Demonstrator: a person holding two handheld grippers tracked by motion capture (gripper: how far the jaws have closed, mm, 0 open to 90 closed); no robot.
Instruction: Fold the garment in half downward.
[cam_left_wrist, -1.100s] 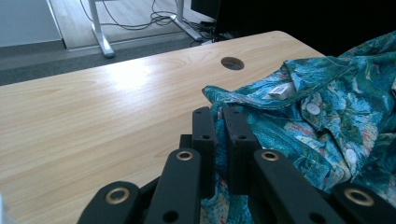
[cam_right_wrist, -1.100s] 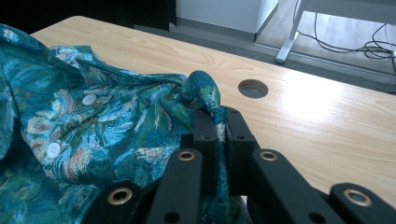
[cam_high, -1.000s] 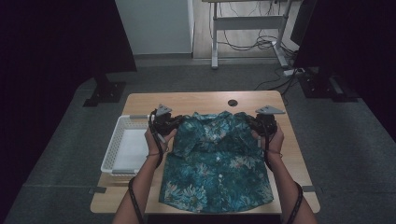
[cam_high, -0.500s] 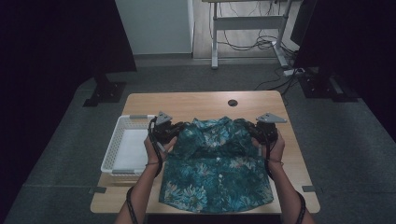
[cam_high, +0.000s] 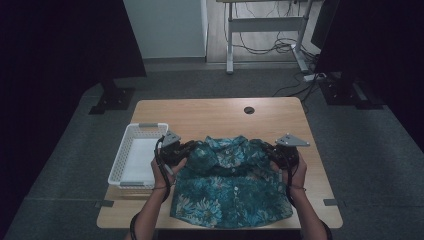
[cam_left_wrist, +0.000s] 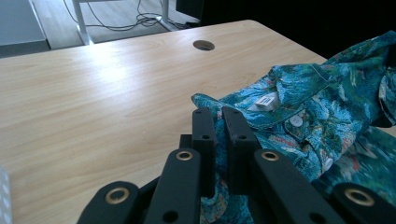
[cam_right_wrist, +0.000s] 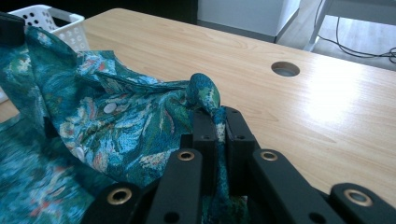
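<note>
Left tool (cam_high: 187, 148), right tool (cam_high: 270, 150): each clenched on shirt (cam_high: 232, 187) shoulder. Risk: thin pinch slips, shirt drops crooked on surface (cam_high: 210, 112).

Left gripper (cam_left_wrist: 218, 122) jaws pinched tight on edge of teal floral shirt (cam_left_wrist: 317, 107), white label at collar visible. Shirt lies rumpled on wooden table (cam_left_wrist: 93, 93); round cable hole (cam_left_wrist: 203, 45) near far edge
</note>
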